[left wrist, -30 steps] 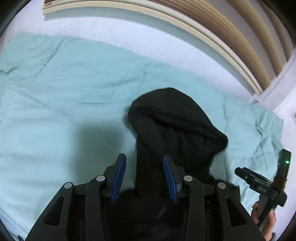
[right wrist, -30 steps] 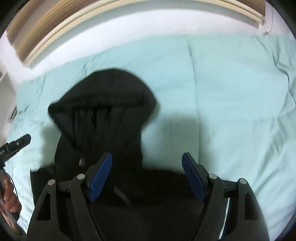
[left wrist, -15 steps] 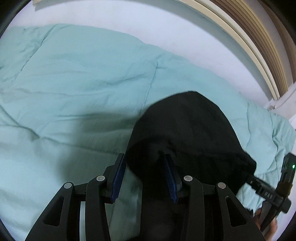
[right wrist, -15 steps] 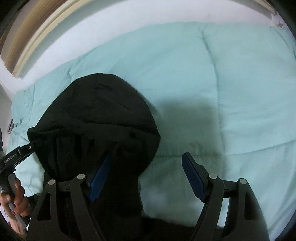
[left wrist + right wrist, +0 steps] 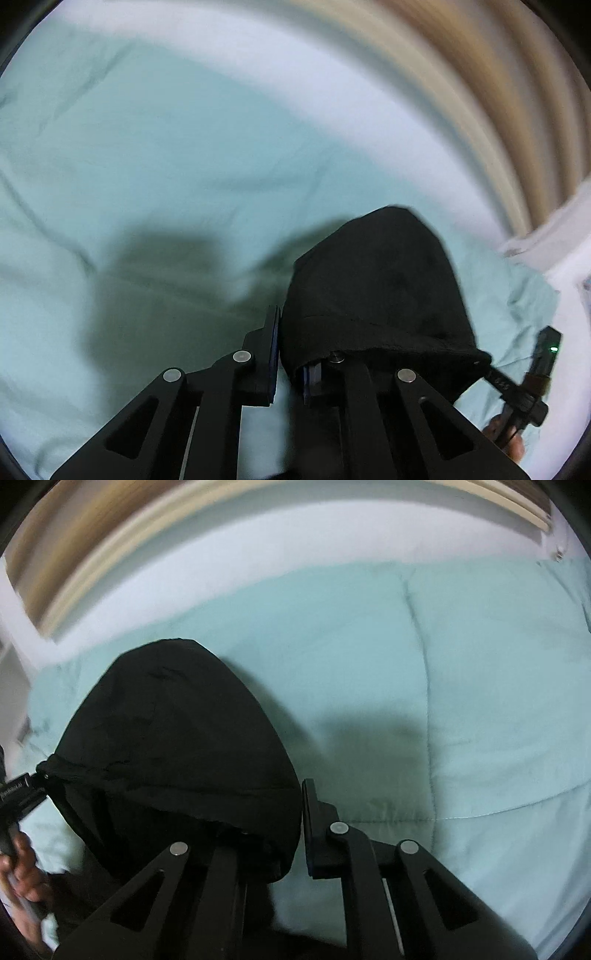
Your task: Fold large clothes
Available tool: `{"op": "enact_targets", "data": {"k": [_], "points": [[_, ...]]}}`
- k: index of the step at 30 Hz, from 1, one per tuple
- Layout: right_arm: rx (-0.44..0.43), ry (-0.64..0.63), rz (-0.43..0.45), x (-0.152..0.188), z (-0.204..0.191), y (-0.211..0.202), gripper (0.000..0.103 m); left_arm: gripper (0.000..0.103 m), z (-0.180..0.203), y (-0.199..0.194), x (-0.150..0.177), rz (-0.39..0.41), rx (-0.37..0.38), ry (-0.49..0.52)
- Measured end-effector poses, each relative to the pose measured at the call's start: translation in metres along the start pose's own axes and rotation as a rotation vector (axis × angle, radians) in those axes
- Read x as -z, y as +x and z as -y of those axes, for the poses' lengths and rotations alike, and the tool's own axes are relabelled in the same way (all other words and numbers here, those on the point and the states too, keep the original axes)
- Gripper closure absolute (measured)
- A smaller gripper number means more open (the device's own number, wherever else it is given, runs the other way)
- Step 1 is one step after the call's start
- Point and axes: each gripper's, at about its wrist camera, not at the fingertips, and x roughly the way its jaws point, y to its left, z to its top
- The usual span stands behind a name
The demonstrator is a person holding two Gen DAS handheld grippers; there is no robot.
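Both of your tongs have just been closing, and each now has the garment's edge between its blue pads where a moment ago the jaws stood apart over it. The left tongs [image 5: 290,360] are pinched shut on the left corner of the black fleece hood [image 5: 376,280], with the fabric bunched over the right jaw. The right tongs [image 5: 301,834] are clamped on the opposite corner of that same hood [image 5: 177,746], its hem draped over the left jaw.

In the left wrist view you can see the right tongs biting the hood's far corner at the lower right, a hand [image 5: 511,439] below them. The right wrist view mirrors this at its left edge.

So you hold the hood opening at both ends, which I judge to be the grasp that starts a fold: the hood is ready to be lifted and laid back over the body of the garment.

Beyond the tongs the hood lies on the pale mint quilted bedspread [image 5: 461,672]. Further off comes a strip of white sheet [image 5: 295,550], then the blurred wooden slatted headboard [image 5: 480,74].
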Motion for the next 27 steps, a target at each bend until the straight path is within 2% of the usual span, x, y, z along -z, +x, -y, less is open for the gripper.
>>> {"op": "enact_targets", "data": {"k": [2,4,7,9,11,12,15,18,21,24,27], "points": [[-0.001,0.028,-0.075,0.006,0.010,0.032,0.093,0.091,-0.019,0.038,0.005,-0.105,-0.018,-0.056],[-0.037,0.066,-0.139,0.012,0.019,0.059,0.087,0.090,-0.028,0.048,0.009,-0.111,-0.002,-0.066],[-0.058,0.073,-0.156,0.011,0.023,0.065,0.084,0.089,-0.018,0.042,0.009,-0.088,-0.015,-0.012],[-0.033,0.038,-0.153,0.009,0.020,0.059,0.077,0.084,-0.013,0.034,0.011,-0.080,-0.024,0.027],[-0.015,0.013,-0.145,0.007,0.018,0.050,0.056,0.079,-0.011,0.021,0.011,-0.076,-0.012,0.044],[-0.010,0.006,-0.137,0.008,0.016,0.043,0.052,0.078,-0.009,0.012,0.011,-0.066,-0.005,0.055],[-0.043,-0.008,-0.123,0.012,0.018,0.021,0.051,0.075,-0.006,-0.018,0.012,-0.023,-0.005,0.101],[-0.047,-0.026,-0.087,0.012,0.015,-0.007,0.051,0.076,0.015,-0.047,0.011,0.074,-0.017,0.177],[-0.057,-0.035,-0.018,0.001,0.007,-0.033,0.050,0.076,0.037,-0.070,0.004,0.151,0.034,0.208],[-0.089,-0.059,0.023,-0.014,-0.010,-0.043,0.050,0.076,0.062,-0.075,-0.004,0.179,0.067,0.245],[-0.059,-0.113,0.047,-0.025,-0.037,-0.036,0.050,0.076,0.080,-0.063,-0.010,0.177,0.041,0.281]]}}
